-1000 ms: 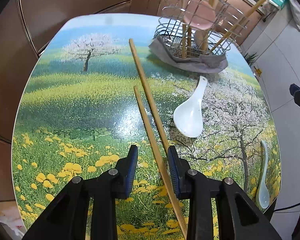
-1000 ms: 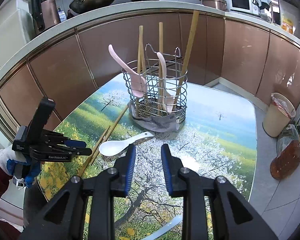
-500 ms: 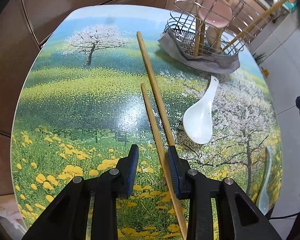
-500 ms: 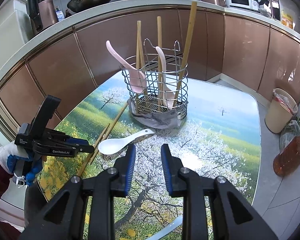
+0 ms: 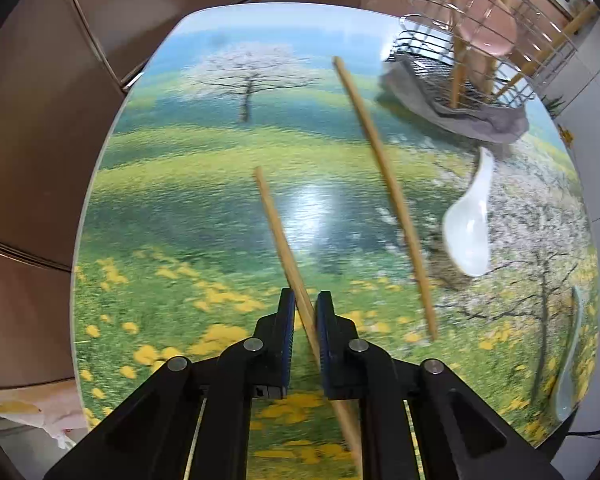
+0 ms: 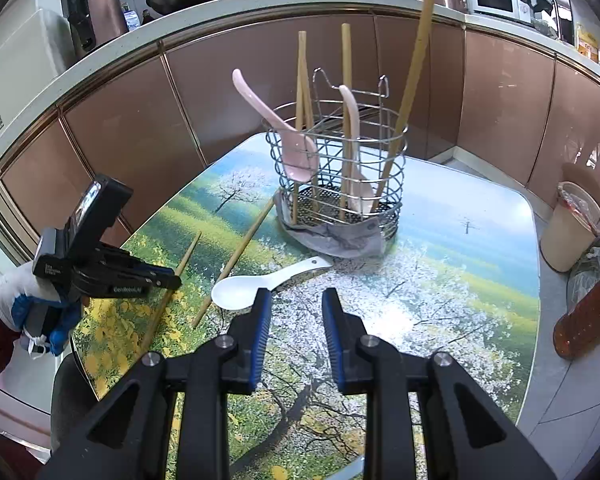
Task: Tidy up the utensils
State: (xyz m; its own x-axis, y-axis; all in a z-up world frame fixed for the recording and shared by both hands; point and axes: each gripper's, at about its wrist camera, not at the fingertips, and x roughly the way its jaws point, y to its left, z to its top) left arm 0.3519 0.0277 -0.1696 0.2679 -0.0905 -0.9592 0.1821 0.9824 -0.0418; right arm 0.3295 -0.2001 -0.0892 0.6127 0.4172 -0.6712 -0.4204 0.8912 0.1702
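Note:
My left gripper (image 5: 305, 312) is shut on a wooden chopstick (image 5: 278, 232) and holds it tilted above the table; it also shows in the right wrist view (image 6: 168, 278). A second chopstick (image 5: 384, 184) lies on the table to its right, with a white spoon (image 5: 466, 236) beyond it. A wire utensil basket (image 6: 336, 172) holding pink spoons and several chopsticks stands on a grey cloth at the far side. My right gripper (image 6: 294, 316) is open and empty above the table, near the white spoon (image 6: 236, 292).
The table (image 6: 460, 280) has a printed landscape top. A pale blue-green spoon (image 5: 572, 360) lies at its right edge. Brown cabinets run behind it. A bin (image 6: 572, 224) and a bag (image 6: 588, 316) stand on the floor to the right.
My left gripper has closed on the nearer chopstick and drawn it left, away from the other chopstick. My right gripper has stayed open and hardly moved.

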